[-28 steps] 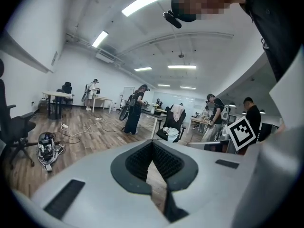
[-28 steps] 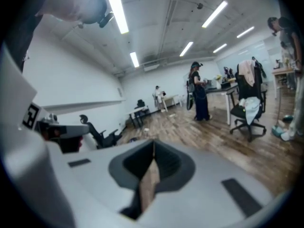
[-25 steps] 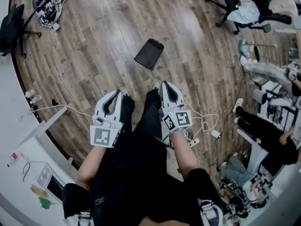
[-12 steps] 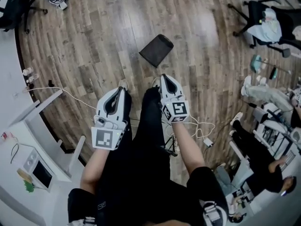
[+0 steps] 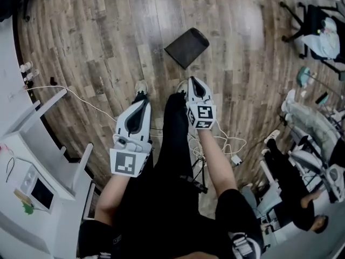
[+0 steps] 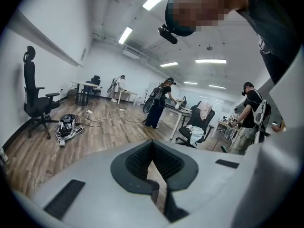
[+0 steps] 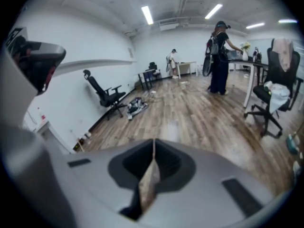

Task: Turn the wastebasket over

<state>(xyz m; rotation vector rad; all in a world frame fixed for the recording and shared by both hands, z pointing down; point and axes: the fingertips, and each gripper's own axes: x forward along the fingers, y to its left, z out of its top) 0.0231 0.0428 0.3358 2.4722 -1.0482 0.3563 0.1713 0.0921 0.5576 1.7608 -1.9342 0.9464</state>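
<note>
The black wastebasket [image 5: 187, 47] lies on its side on the wooden floor ahead of my feet, seen only in the head view. My right gripper [image 5: 195, 82] points at it from just short of its near end, with its jaws shut and nothing between them. My left gripper [image 5: 142, 101] hangs lower left of the basket, farther from it, also shut and empty. In the left gripper view the closed jaws of the left gripper [image 6: 153, 144] show only floor beyond them. The right gripper [image 7: 153, 148] likewise shows closed jaws over bare floor.
White cables [image 5: 229, 144] trail on the floor by my right leg. A white desk [image 5: 38, 155] stands at the left. Office chairs [image 5: 318, 26] and seated people [image 5: 302, 166] fill the right side. A black chair [image 6: 35, 101] and a device [image 6: 66, 127] stand on the floor.
Both grippers have come down toward the floor, the right one more. The right gripper's tip now sits closer to the wastebasket. The jaws stayed shut.
</note>
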